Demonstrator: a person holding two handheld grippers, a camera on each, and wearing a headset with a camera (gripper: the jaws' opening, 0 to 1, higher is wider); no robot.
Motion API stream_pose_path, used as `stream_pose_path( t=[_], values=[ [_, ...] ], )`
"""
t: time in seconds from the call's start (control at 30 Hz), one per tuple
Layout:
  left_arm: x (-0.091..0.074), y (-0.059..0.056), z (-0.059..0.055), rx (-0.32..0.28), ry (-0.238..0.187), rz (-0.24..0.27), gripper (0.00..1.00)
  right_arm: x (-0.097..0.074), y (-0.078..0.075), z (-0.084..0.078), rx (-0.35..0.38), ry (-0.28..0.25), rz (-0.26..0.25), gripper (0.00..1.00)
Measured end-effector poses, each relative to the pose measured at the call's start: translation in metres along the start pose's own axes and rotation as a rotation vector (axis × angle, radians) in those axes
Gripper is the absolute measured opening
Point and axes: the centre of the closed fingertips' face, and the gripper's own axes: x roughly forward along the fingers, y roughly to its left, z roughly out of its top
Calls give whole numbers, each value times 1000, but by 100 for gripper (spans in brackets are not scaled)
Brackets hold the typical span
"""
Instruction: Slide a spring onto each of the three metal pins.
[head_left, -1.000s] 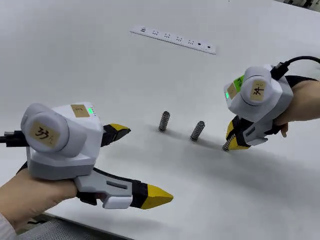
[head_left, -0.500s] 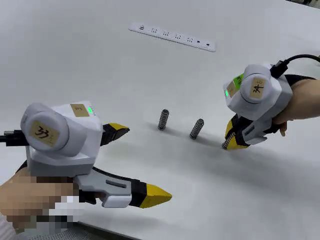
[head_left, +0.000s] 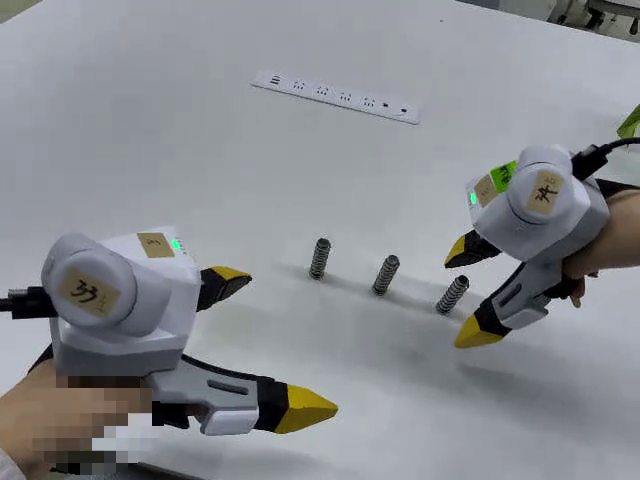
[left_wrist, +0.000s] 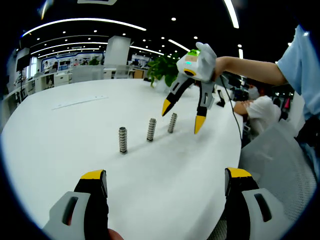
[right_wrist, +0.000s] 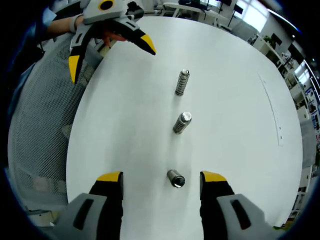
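On the white bench (head_left: 180, 130), in the head view, the left hand-held gripper (head_left: 265, 345) sits at the near edge with its yellow-tipped jaws spread wide and nothing between them. Ahead of it and to its right, three coiled springs stand upright in a row: the far spring (head_left: 319, 258), the middle spring (head_left: 386, 274) and the near spring (head_left: 452, 294). The right hand-held gripper (head_left: 463, 295) hangs just beside the near spring, its jaws wide apart and holding nothing. Open bench lies beyond the row as far as a white power strip (head_left: 335, 96).

In the left gripper view, this hand-held gripper's own jaws rise wide apart over bare bench. The far spring (left_wrist: 122, 139), middle spring (left_wrist: 151, 129) and near spring (left_wrist: 172, 122) stand ahead with clear surface around them. The right hand-held gripper (left_wrist: 183, 116) hovers beyond the near spring, tips pointing down. The bench edge curves close on the right.

In the right gripper view, the near spring (right_wrist: 175, 178) stands between this hand-held gripper's open jaws, touching neither. The middle spring (right_wrist: 182, 122), with a bright pin top (right_wrist: 186, 116), and the far spring (right_wrist: 182, 82) line up straight ahead. The left hand-held gripper (right_wrist: 111, 56) is past them at the bench edge, beside a mesh chair (right_wrist: 35, 125).
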Motion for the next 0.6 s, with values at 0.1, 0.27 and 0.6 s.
stream_pose_path(
  t=[0.1,0.27,0.6],
  values=[
    [0,1,1,0,-3,6,100,-4,4,-3,34,-29,-21,72],
    [-1,4,0,-6,-5,14,100,-12,6,-12,107,-73,-74,84],
    [-3,8,3,-16,-16,41,100,-33,19,-27,276,-202,-174,99]
  ],
)
